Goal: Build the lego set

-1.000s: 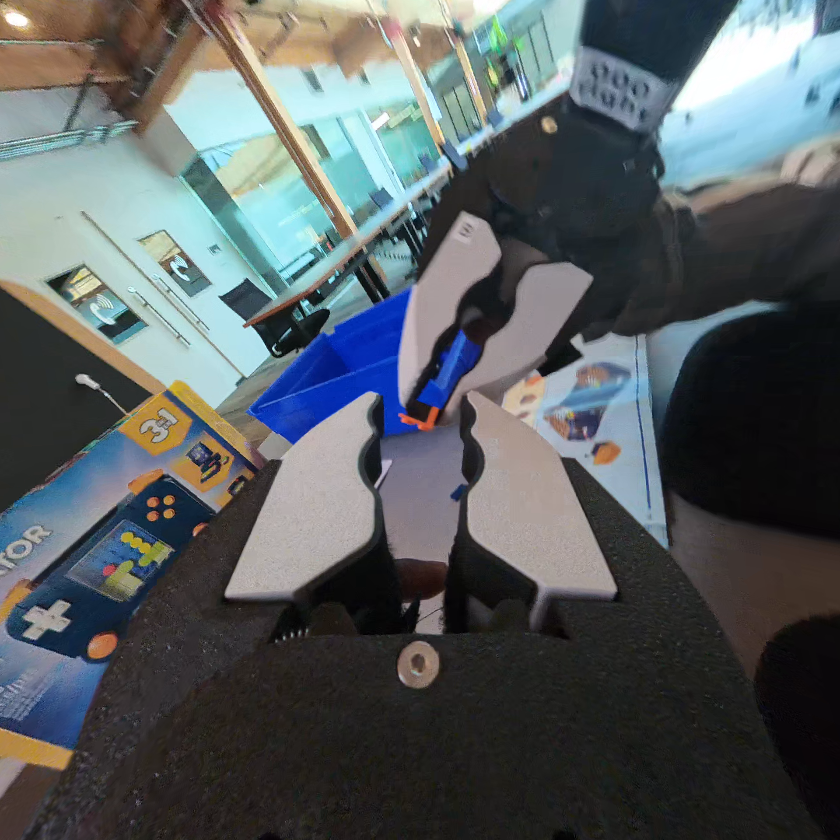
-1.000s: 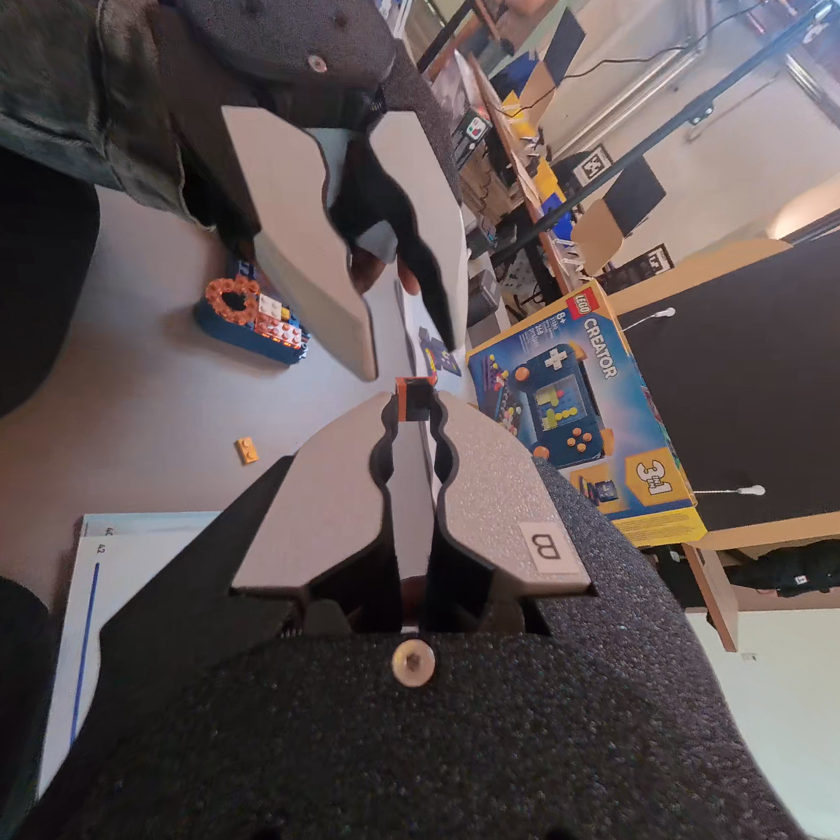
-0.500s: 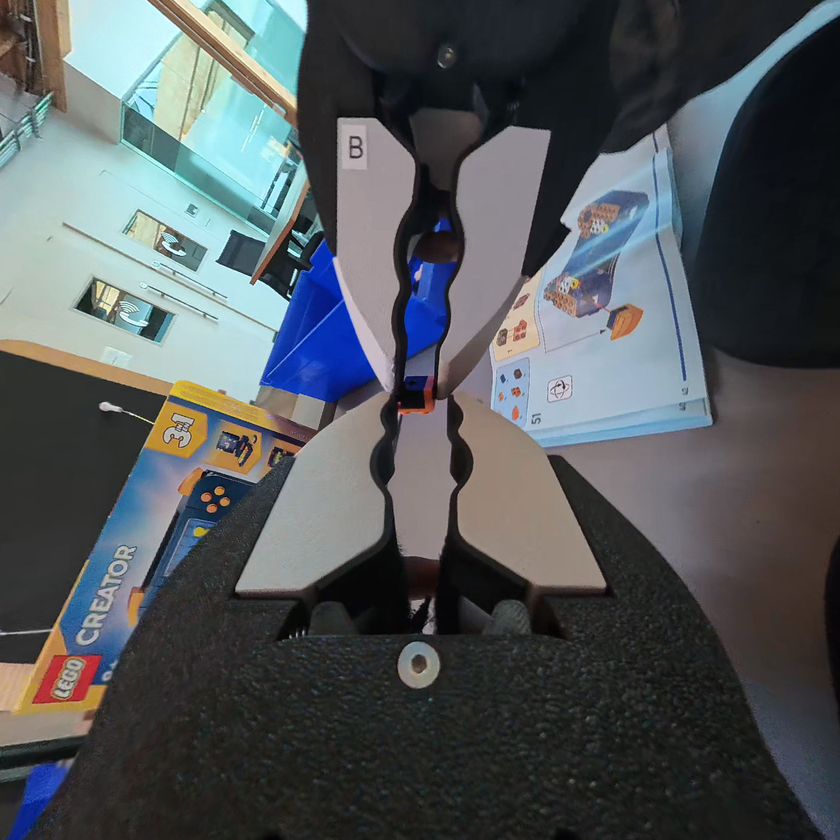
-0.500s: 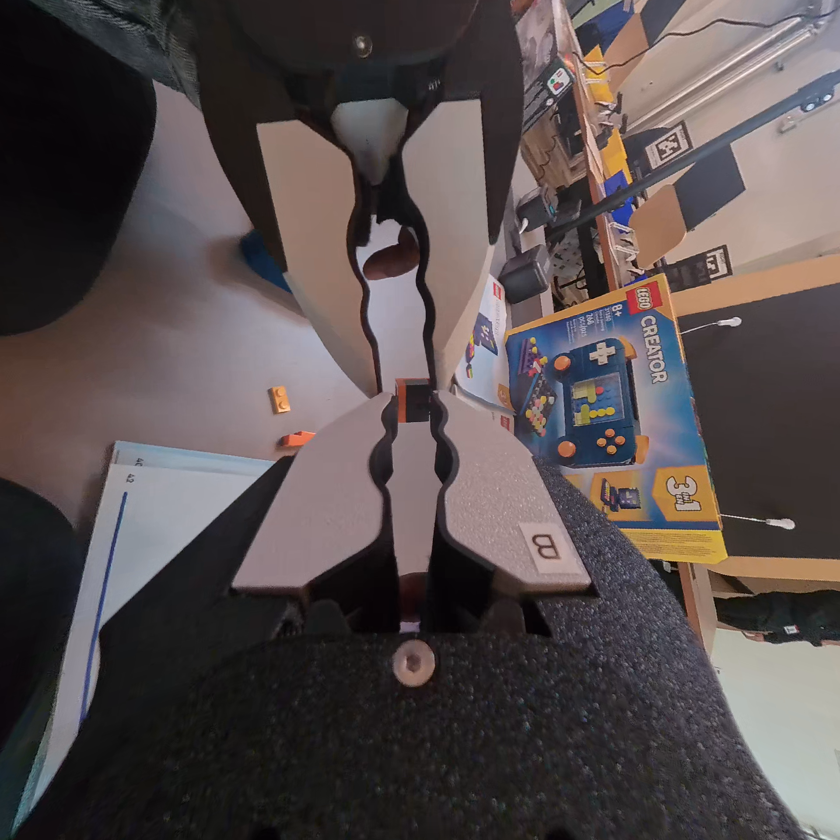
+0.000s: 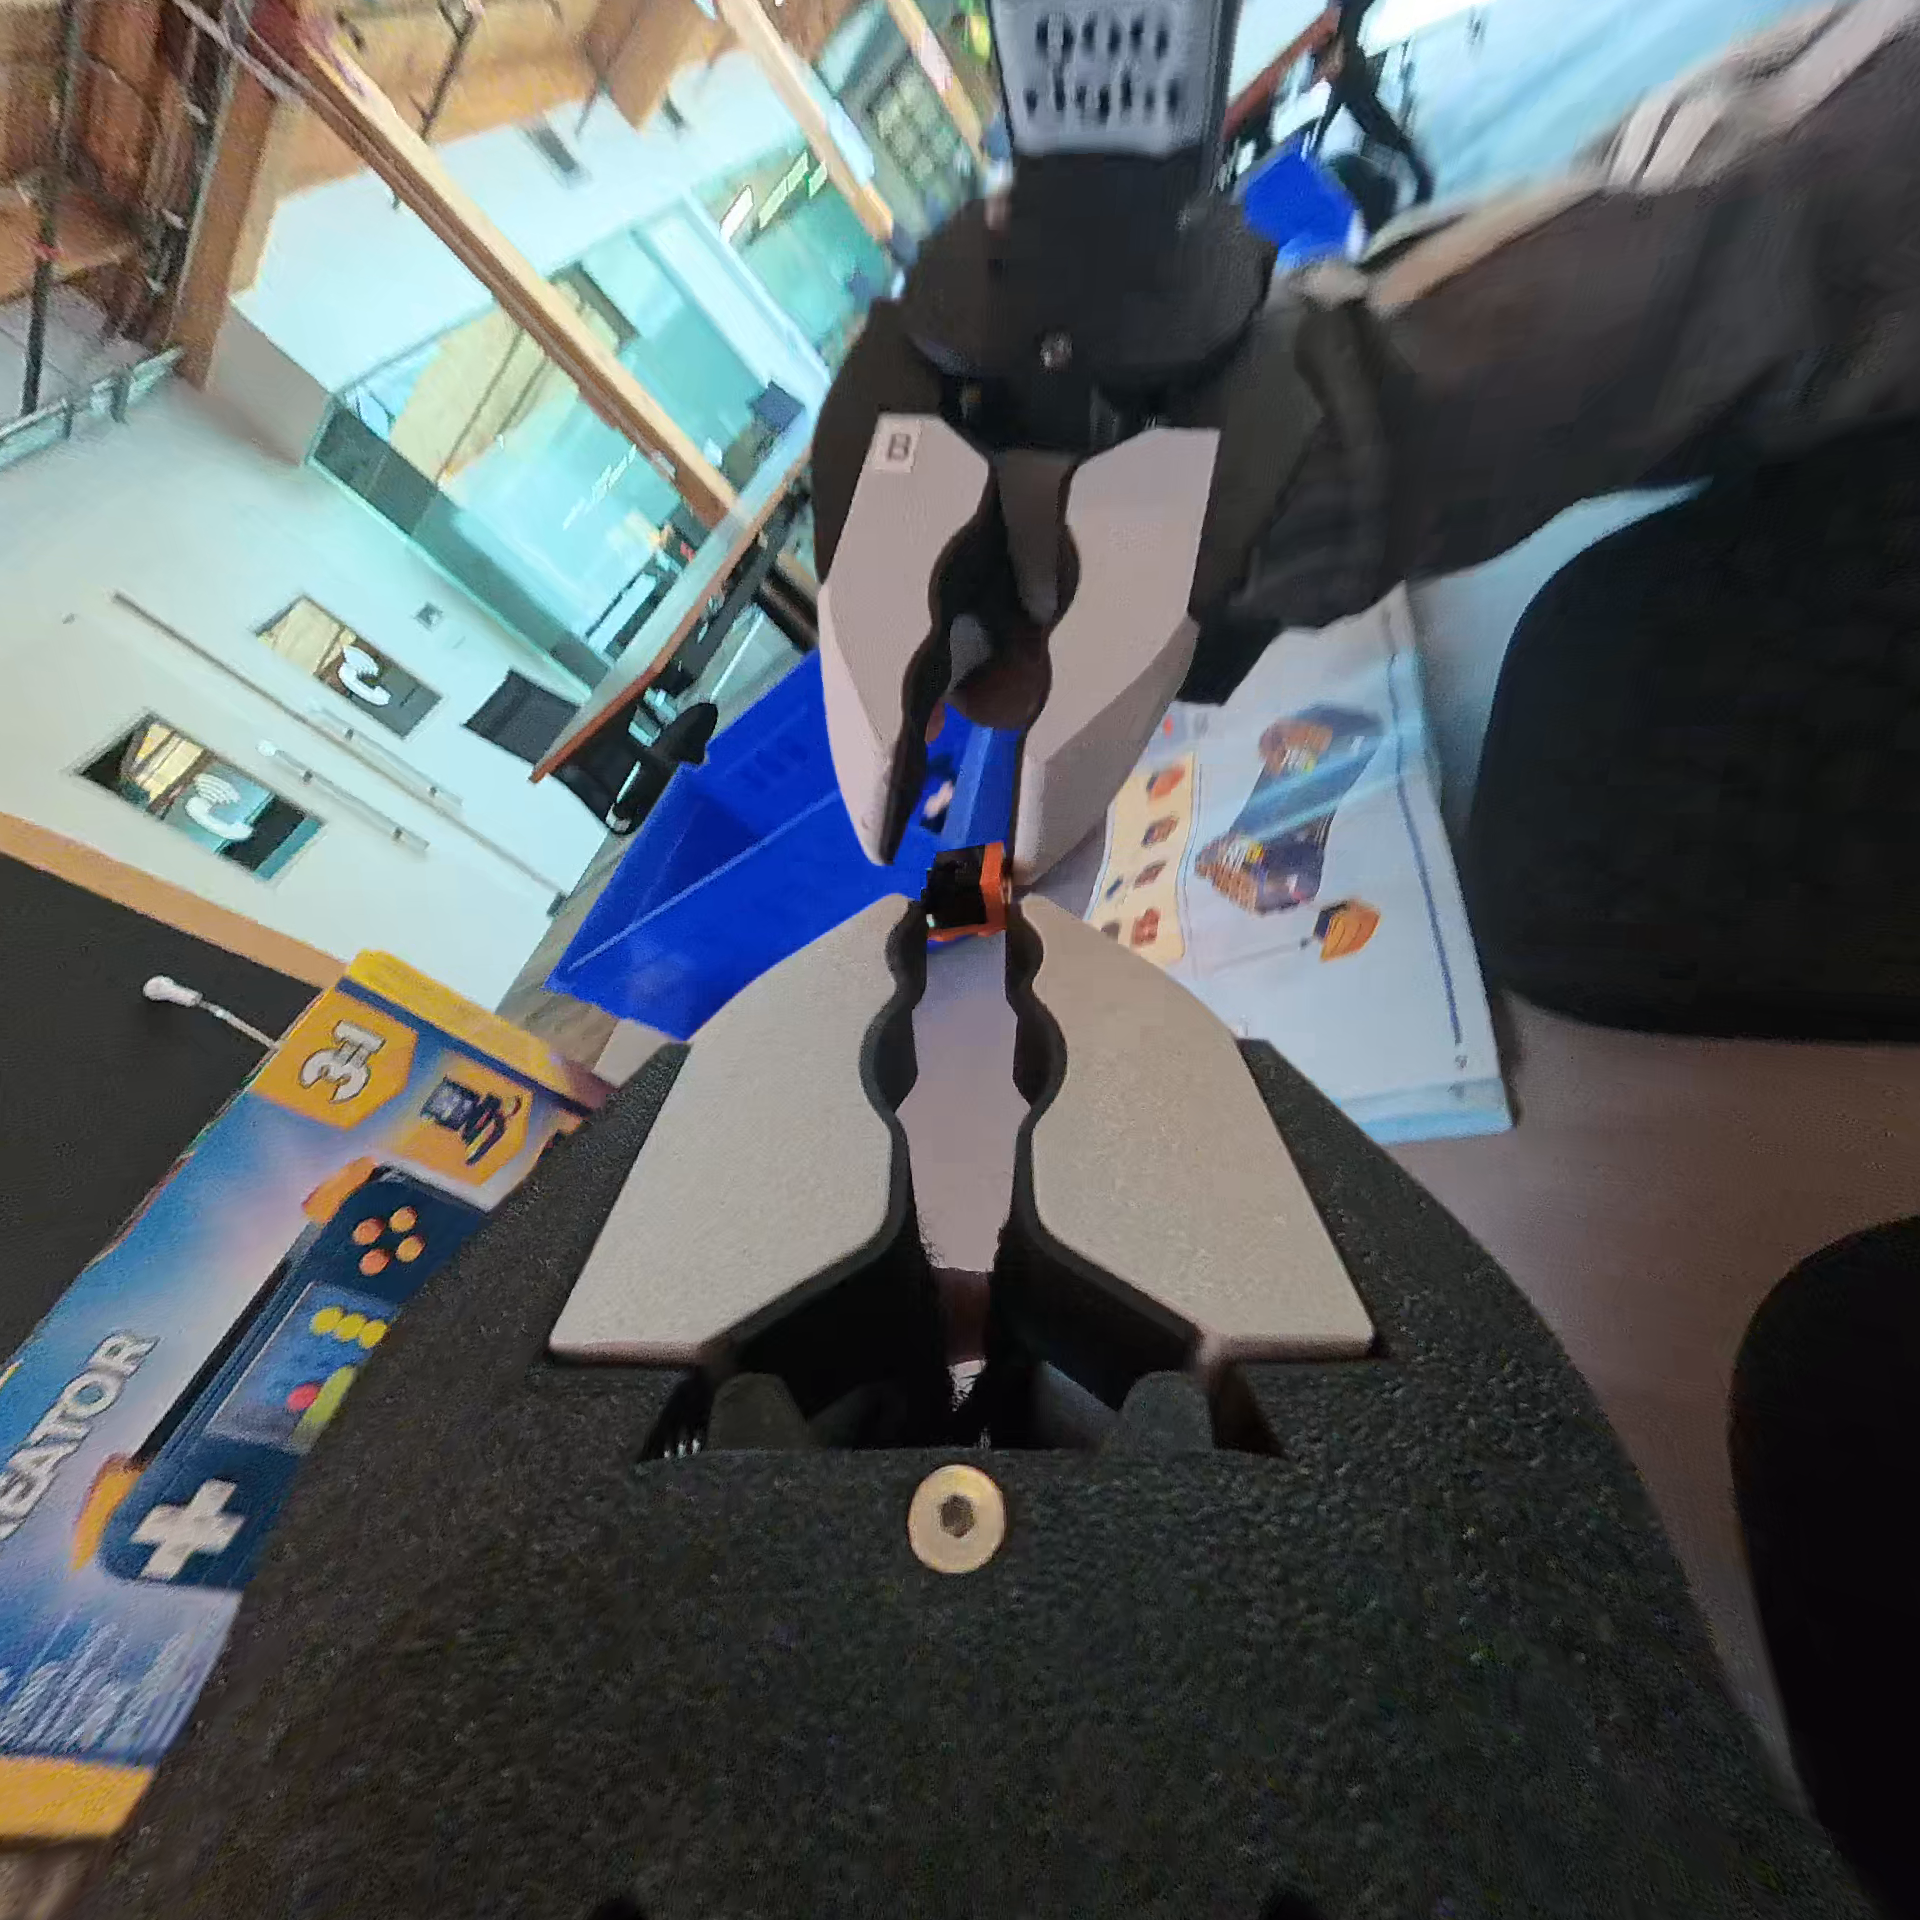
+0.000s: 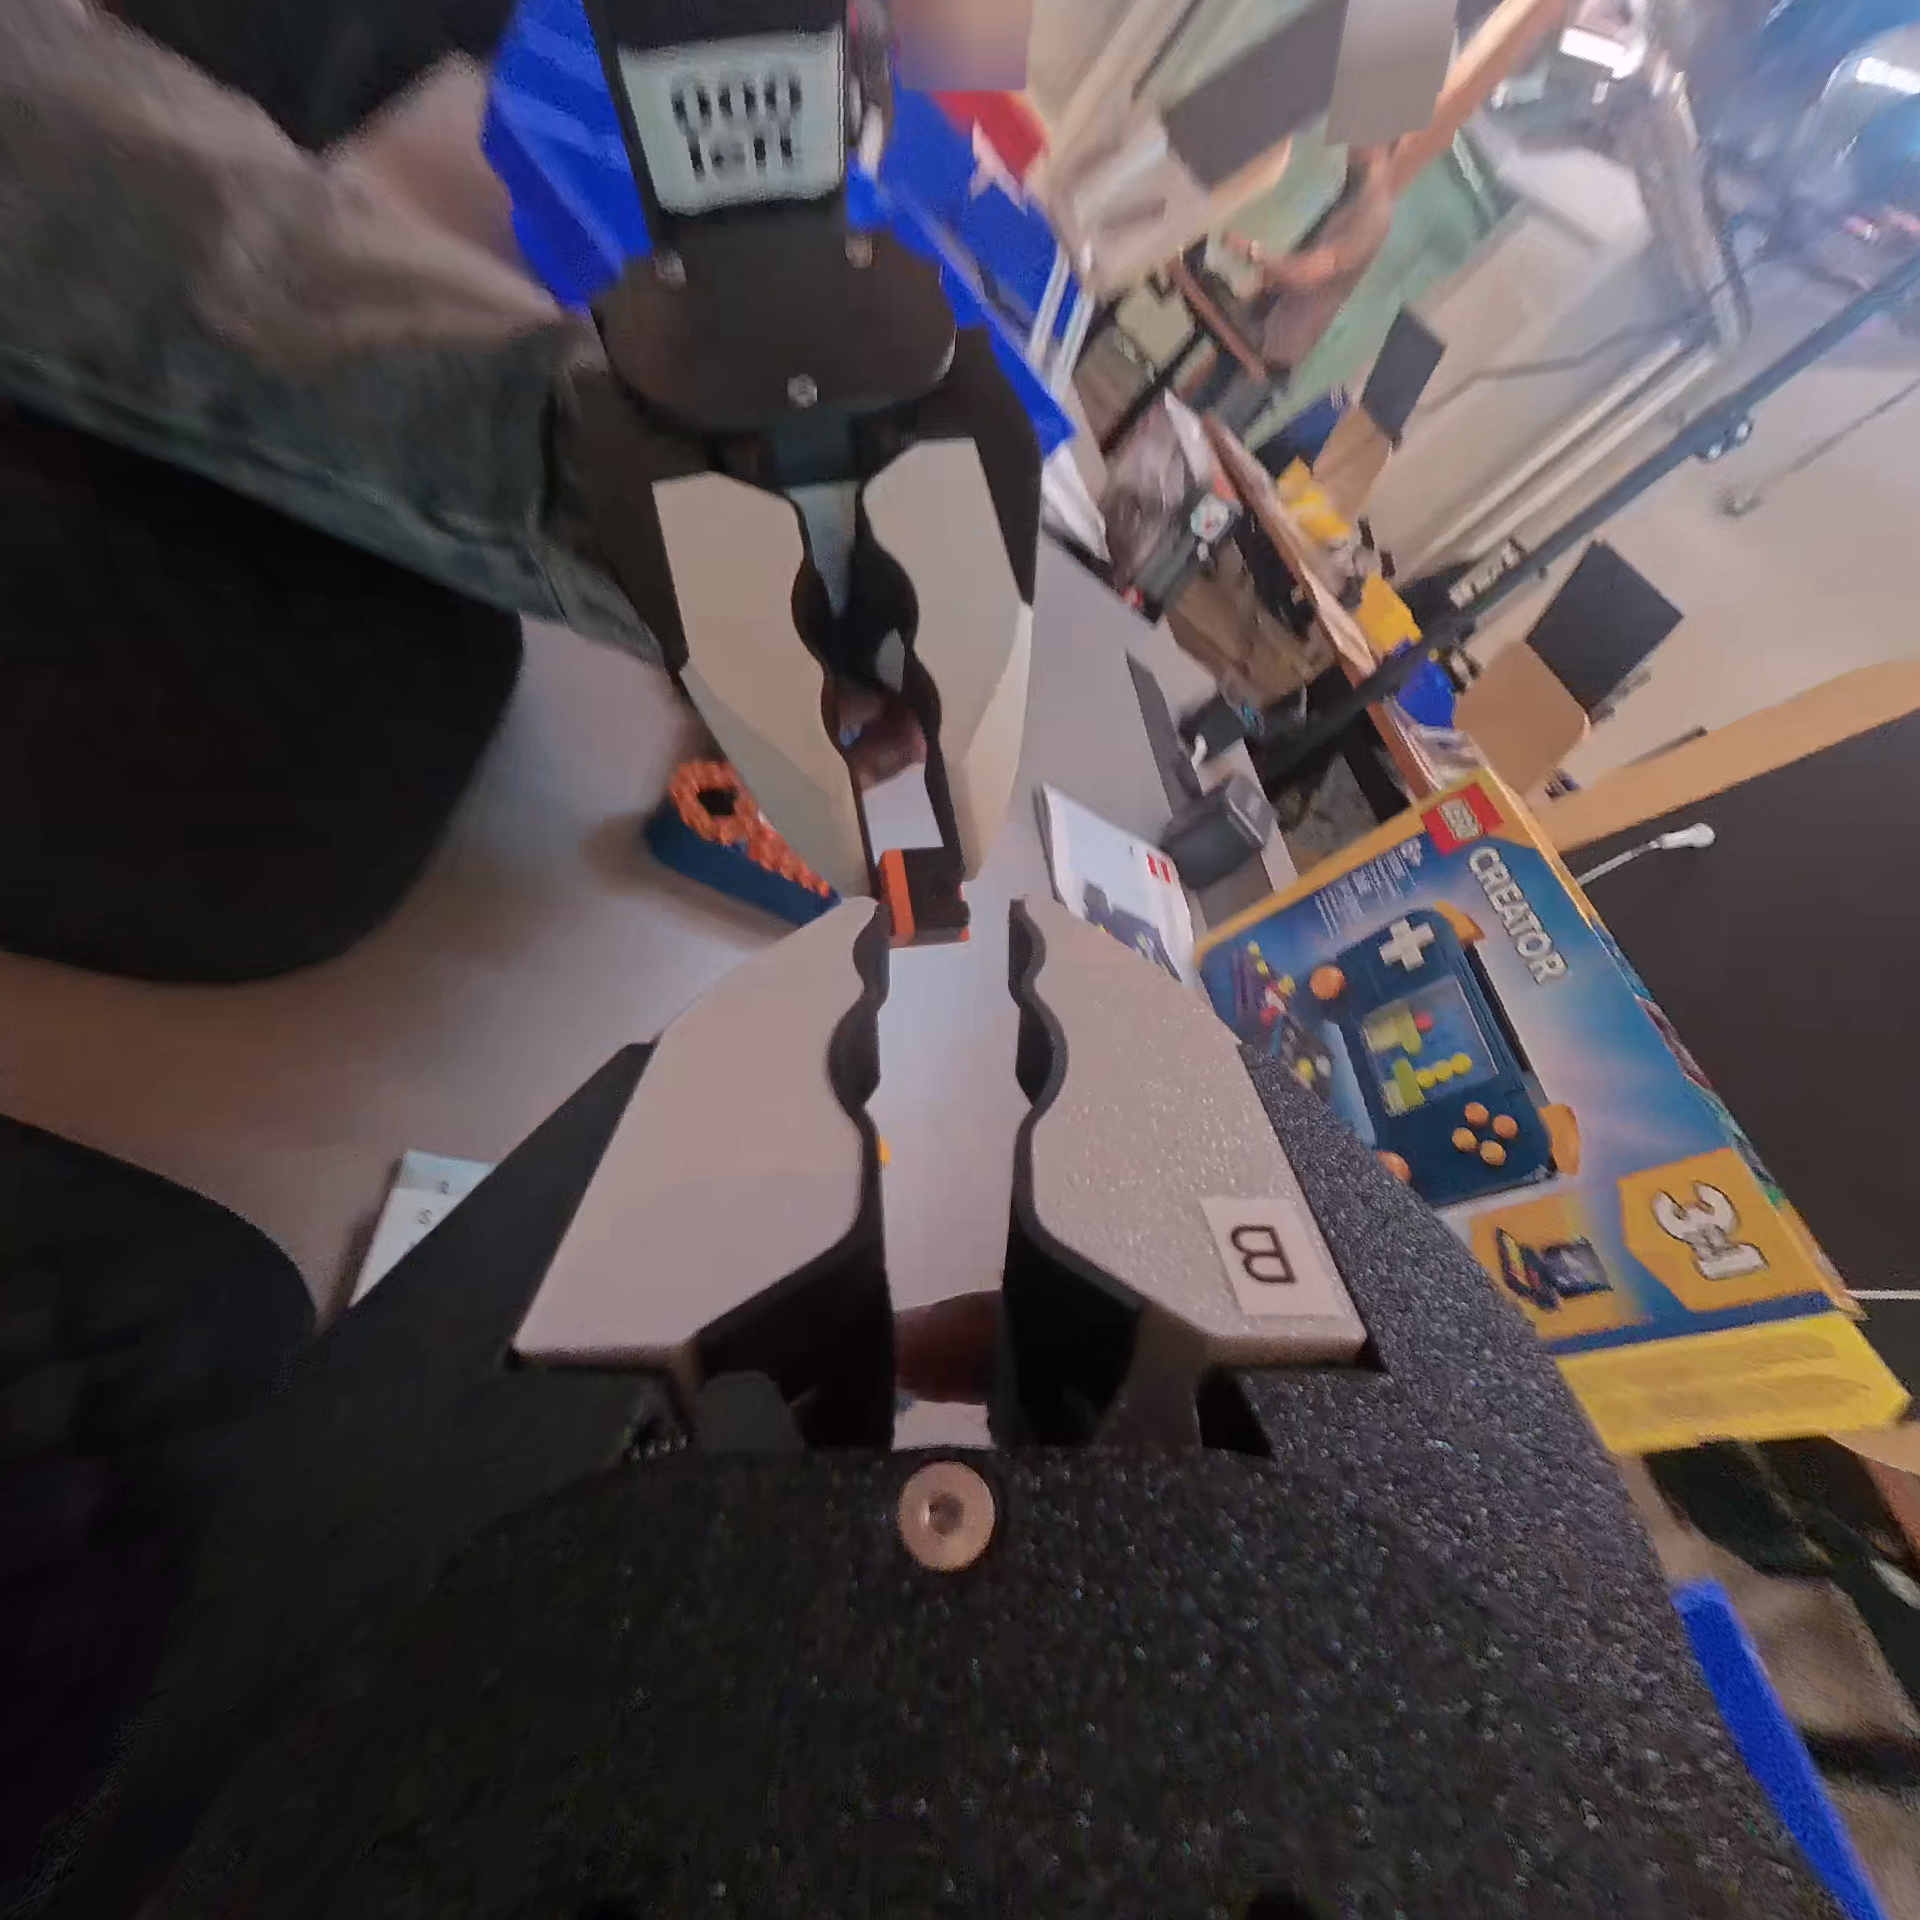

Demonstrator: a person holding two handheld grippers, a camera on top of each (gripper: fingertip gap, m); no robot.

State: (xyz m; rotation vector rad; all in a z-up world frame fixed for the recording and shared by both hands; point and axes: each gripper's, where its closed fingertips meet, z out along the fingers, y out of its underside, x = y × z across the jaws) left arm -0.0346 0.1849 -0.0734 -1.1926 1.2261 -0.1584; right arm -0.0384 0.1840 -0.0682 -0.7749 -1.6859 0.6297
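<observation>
Pinching an orange-black brick [image 5: 964, 885], left gripper [image 5: 962, 914]; right gripper [image 6: 940, 914] apparently open beside it.

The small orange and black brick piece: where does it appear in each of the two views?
Left wrist view: orange and black brick piece, centre, between near fingertips.
Right wrist view: same piece, centre, between far fingertips.
Shared landmark: building-set box lower left; right.

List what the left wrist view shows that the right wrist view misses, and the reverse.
Left wrist view only: a blue bin and an open instruction booklet.

Right wrist view only: a blue-and-orange brick build on the table and a closed booklet.

Both: the small orange-and-black brick piece pinched by the left gripper while the right gripper stands open, and the building-set box.
</observation>
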